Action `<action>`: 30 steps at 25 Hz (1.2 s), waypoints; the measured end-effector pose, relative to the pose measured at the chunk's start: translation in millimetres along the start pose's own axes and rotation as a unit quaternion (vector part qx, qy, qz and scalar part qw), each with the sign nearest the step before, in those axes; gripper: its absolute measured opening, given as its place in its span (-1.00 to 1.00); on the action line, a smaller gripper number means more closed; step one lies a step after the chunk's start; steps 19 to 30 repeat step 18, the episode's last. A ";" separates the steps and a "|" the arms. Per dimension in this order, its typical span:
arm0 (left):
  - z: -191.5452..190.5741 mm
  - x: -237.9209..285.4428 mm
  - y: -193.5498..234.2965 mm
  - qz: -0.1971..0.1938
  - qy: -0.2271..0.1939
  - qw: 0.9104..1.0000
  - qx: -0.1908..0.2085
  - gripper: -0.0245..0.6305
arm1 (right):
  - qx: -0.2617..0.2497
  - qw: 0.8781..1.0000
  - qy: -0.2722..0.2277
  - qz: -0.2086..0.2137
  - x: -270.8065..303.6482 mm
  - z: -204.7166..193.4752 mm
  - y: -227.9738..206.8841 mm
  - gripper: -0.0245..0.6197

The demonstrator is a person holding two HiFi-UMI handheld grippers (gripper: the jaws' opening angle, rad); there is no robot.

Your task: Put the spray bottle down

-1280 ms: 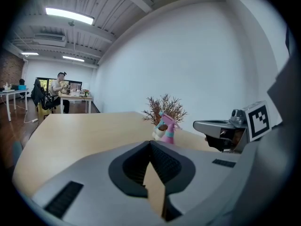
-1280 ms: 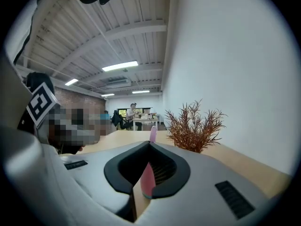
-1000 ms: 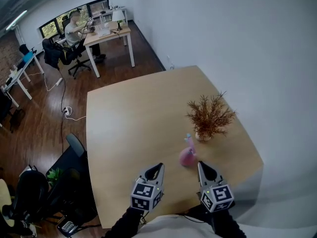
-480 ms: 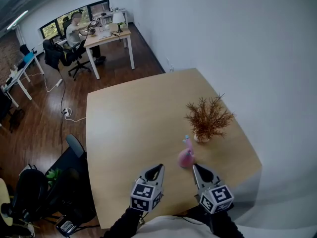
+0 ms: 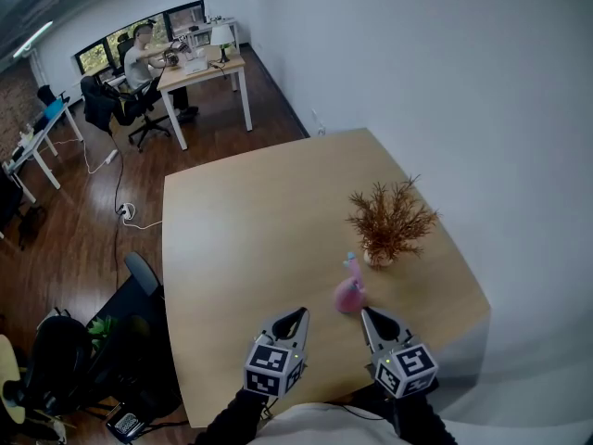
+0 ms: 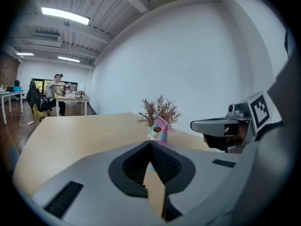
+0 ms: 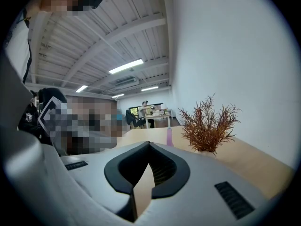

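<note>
A pink spray bottle stands upright on the wooden table, just in front of a small dried plant in a pot. My right gripper hovers close to the near side of the bottle, shut and empty, apart from it. To the left, my left gripper is shut too, with nothing in it. In the left gripper view the bottle shows beyond the closed tips, with the plant behind it. In the right gripper view only the bottle's top shows, left of the plant.
The table's right edge runs along a white wall. A black chair and bags sit on the floor to the left. Far back a person sits at a desk.
My right gripper has swung slightly to the left near the bottle. The bottle and the left gripper have stayed where they were.
</note>
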State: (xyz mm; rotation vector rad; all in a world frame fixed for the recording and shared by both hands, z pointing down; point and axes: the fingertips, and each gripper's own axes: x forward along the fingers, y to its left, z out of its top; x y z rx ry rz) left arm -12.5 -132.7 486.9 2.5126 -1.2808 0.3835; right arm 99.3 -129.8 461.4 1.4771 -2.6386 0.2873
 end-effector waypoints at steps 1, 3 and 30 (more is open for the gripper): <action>-0.1 -0.1 -0.3 -0.001 0.000 1.000 0.000 -0.96 | 0.000 1.000 0.001 0.000 0.0 -0.3 0.0 -1.00; -0.4 -0.1 -1.0 -0.002 0.000 1.000 -0.001 -0.96 | 0.001 1.000 0.001 -0.001 0.0 -0.5 0.1 -1.00; -3.3 -2.0 -2.5 -0.003 0.003 1.000 -0.002 -0.96 | 0.004 1.000 0.006 -0.004 -1.0 -3.4 -0.4 -0.99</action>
